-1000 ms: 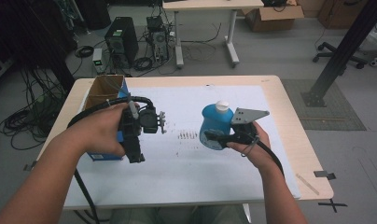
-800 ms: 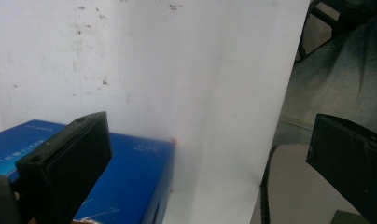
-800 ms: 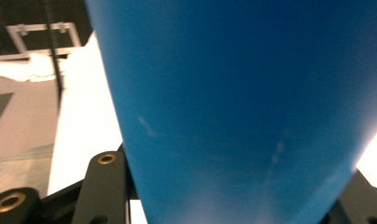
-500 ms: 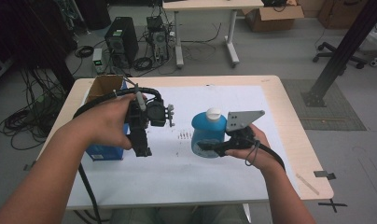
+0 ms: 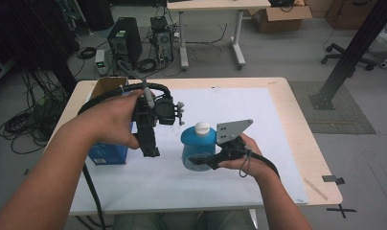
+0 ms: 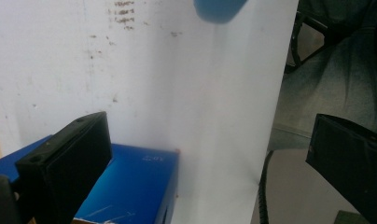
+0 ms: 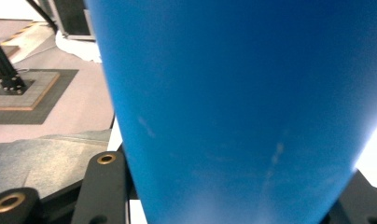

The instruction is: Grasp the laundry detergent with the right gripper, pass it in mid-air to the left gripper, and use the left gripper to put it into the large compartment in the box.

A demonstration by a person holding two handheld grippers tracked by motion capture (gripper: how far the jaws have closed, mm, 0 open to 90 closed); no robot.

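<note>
- The left gripper (image 5: 151, 148) is held raised above the white table sheet (image 5: 258, 120), pointed downward, its jaws spread wide and empty.
- The right gripper (image 5: 201, 162) is clamped around the blue bottle (image 5: 197, 143), which is kept upright over the table's middle.
- A blue box (image 6: 130, 186) lies under the left gripper; its print is unreadable.

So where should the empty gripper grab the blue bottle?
Probably by the white cap, coming down from above. The right gripper already clamps the blue bottle low on its wide body, so the small round cap on top is the free part. The left gripper is open.
</note>
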